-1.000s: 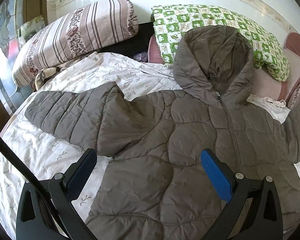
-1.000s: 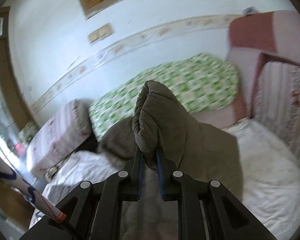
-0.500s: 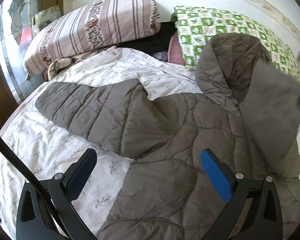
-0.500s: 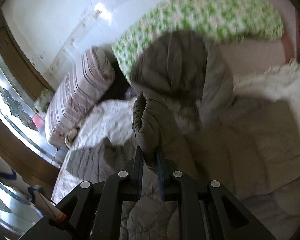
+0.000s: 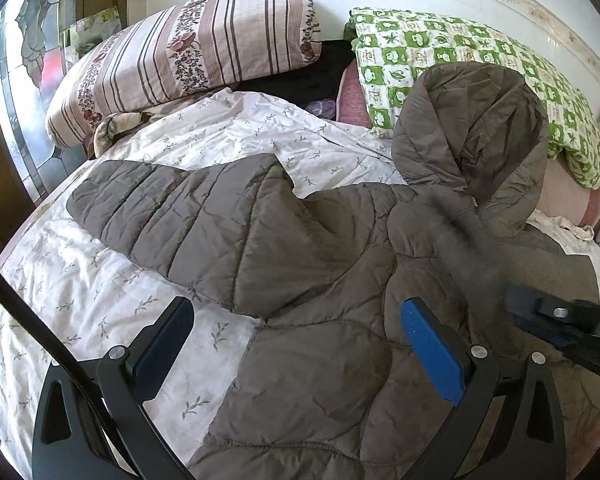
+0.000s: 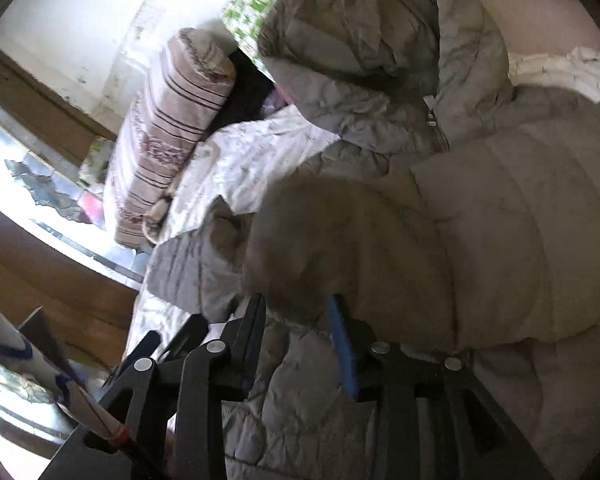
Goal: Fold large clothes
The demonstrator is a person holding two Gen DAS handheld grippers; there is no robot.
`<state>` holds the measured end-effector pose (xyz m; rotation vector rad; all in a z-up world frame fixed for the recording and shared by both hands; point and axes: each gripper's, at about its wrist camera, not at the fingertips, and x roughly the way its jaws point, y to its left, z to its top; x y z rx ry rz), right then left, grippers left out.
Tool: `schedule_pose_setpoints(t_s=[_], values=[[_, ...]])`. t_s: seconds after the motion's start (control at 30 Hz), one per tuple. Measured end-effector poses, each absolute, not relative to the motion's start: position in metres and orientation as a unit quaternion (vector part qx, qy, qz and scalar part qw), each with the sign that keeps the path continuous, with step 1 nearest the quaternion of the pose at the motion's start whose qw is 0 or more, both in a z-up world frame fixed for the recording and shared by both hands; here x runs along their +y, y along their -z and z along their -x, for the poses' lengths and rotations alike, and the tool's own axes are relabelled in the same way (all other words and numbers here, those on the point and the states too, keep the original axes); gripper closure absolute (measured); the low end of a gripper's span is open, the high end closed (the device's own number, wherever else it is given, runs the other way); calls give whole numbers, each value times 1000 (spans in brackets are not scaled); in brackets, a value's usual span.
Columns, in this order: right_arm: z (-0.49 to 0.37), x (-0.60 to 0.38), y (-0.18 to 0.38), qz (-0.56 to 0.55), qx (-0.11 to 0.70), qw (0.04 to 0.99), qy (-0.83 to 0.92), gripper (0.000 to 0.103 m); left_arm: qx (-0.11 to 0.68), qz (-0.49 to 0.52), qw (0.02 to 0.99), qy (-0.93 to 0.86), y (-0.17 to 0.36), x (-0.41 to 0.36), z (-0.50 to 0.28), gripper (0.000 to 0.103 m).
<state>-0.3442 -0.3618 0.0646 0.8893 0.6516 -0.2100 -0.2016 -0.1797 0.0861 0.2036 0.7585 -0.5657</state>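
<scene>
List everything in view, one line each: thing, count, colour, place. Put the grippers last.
jacket: one, grey-brown quilted, hooded, spread across the bed, one sleeve folded over its body.
bedsheet: one, white with small leaf print, under the jacket.
striped pillow: one, pink-white with dark stripes, at the head of the bed, left.
checked quilt: one, green and white, at the head of the bed, under the hood.
dark cloth: one, black, between pillow and quilt.
window: one, patterned glass, far left.
left gripper: one, black with blue pads, open over the jacket's side.
right gripper: one, black with blue pads, open at the folded sleeve.
</scene>
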Motion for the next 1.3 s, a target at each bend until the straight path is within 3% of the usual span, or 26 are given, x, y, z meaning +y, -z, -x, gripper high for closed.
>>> schedule_pose_setpoints(t_s=[0.17,0.3,0.43,0.63,0.8,1.1,1.3], values=[[382,-383,-85,-397,287,859,148,67,367,-105,882,277,-82,-187,203,0],[423,-432,-84,-352,293,841,289,67,373,-128,873,287,-72,-202,206,0],[450,-478,-63,-309,326,805,388,67,380,-147,864,296,-60,-215,207,0],[466,-516,-7,-345,375,766,393,69,408,-160,849,294,-40,-230,200,0],[454,-517,11,-323,397,762,396,68,434,-164,836,292,-27,-234,196,0],[426,-450,-47,-272,368,812,362,68,412,-127,850,301,-50,-217,201,0],[365,-395,-43,-239,403,833,294,68,419,-140,848,293,-47,-216,197,0]])
